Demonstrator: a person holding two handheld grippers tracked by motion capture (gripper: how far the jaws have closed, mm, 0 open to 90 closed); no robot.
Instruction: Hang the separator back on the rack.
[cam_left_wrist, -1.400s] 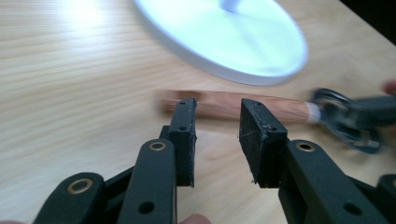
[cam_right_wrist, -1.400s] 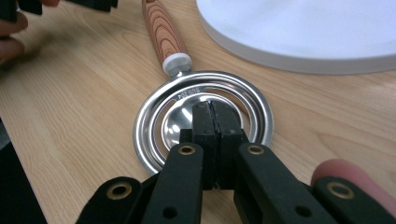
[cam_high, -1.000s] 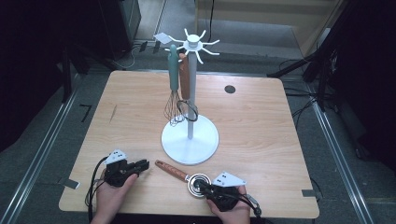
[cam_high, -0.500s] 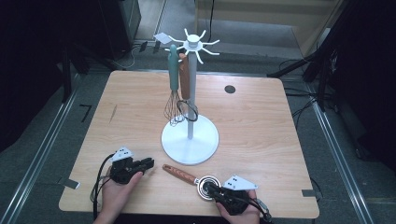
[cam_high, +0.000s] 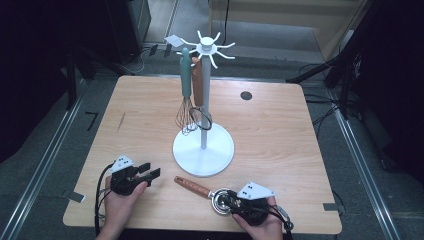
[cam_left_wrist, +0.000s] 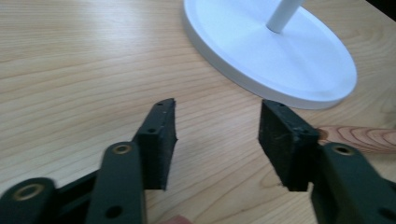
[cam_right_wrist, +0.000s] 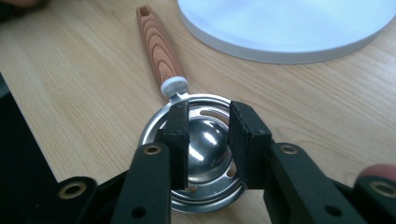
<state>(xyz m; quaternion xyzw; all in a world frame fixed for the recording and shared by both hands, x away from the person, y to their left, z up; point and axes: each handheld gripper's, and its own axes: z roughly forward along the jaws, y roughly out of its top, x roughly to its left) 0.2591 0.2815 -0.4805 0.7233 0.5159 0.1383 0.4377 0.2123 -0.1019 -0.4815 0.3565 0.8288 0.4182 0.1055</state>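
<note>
right gripper (cam_right_wrist: 208, 140) jaws sit narrowly apart over the wood-handled steel egg separator (cam_right_wrist: 194, 154); light, rigid, slippery bowl, so grip the handle.

Probably lab: floor rails (cam_high: 42, 172), cables (cam_high: 325, 117), bare wooden table (cam_high: 145, 107).

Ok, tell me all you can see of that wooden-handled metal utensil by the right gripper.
The wooden-handled steel egg separator lies flat on the pale wooden table, in front of the white stand base. Its shiny slotted bowl has a central cup; a white collar joins the reddish grained handle, which has a hanging hole. The right gripper straddles the bowl, its jaws slightly apart.
</note>
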